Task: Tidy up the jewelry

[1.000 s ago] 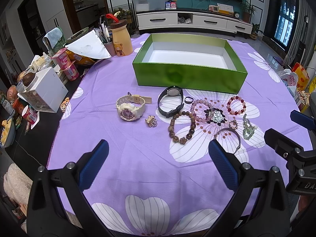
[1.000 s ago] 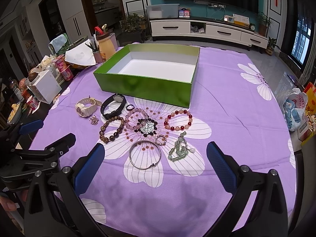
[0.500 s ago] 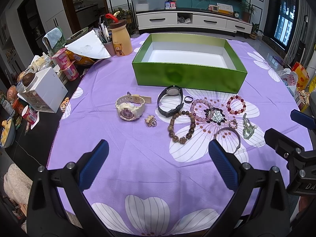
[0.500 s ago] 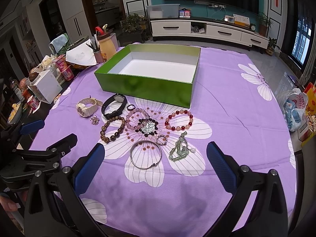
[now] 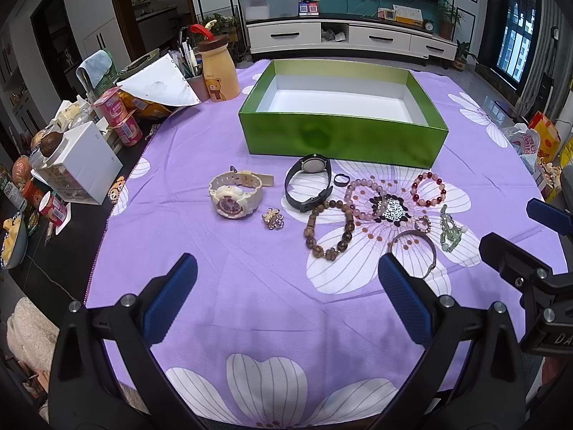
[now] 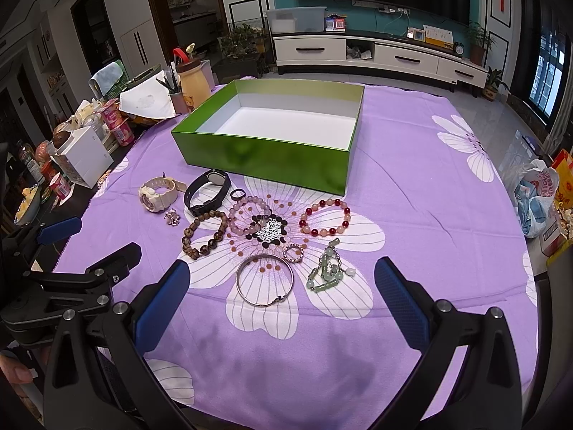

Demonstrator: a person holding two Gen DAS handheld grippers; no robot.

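Observation:
An empty green box with a white floor stands on the purple flowered cloth. In front of it lies the jewelry: a cream watch, a black watch, a small brooch, a brown bead bracelet, a pink bead bracelet, a red bead bracelet, a silver bangle and a green jade piece. My left gripper and right gripper hover open near the front edge, holding nothing.
Clutter crowds the left table side: a white box, yogurt cups, a bear-print bottle and a pen cup. A plastic bag sits on the right. A hand shows at lower left.
Both grippers have crept slightly forward toward the jewelry; nothing on the cloth has moved, and both stay open.

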